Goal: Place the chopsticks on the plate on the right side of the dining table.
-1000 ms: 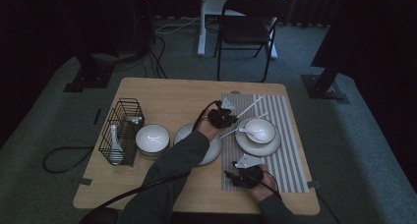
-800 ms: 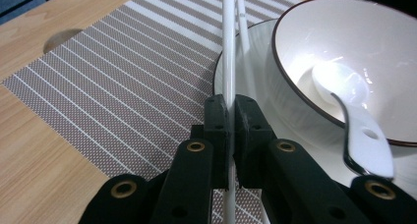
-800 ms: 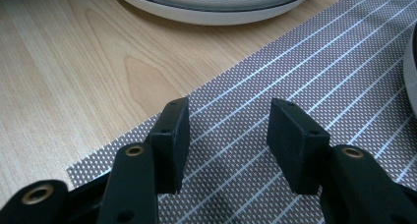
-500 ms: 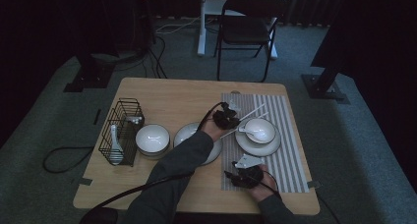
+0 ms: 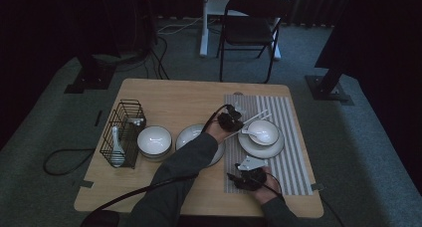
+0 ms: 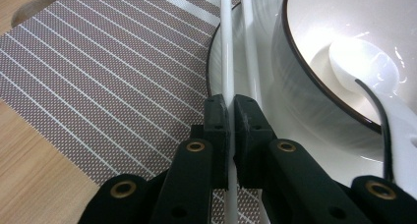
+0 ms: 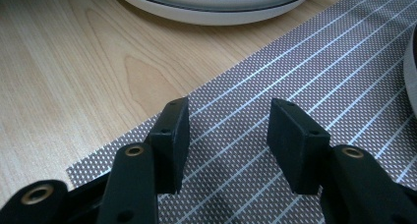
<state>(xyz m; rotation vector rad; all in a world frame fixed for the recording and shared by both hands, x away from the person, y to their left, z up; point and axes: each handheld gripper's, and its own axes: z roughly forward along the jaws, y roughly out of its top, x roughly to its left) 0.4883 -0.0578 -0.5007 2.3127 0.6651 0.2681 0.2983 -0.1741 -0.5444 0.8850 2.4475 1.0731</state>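
Note:
My left gripper (image 5: 230,120) (image 6: 231,105) is shut on a pair of white chopsticks (image 5: 257,118) (image 6: 227,42). The sticks run forward over the left rim of a white plate (image 5: 249,146) (image 6: 221,57). On that plate stands a dark-rimmed white bowl (image 5: 263,132) (image 6: 314,32) with a white spoon (image 6: 366,62) in it. The plate rests on a striped placemat (image 5: 293,152) (image 6: 98,67). My right gripper (image 5: 249,178) (image 7: 228,135) hovers low over the placemat's (image 7: 255,101) near left corner, open, with nothing between its jaws.
A stack of white plates (image 5: 186,137) (image 7: 216,5) sits mid-table, left of the placemat. Another white bowl (image 5: 154,139) stands beside a black wire basket (image 5: 122,132) with a spoon in it. A folding chair (image 5: 249,28) stands beyond the table's far edge.
My left gripper has shifted slightly to the right with the chopsticks, closer to the bowl. The right gripper has stayed where it was.

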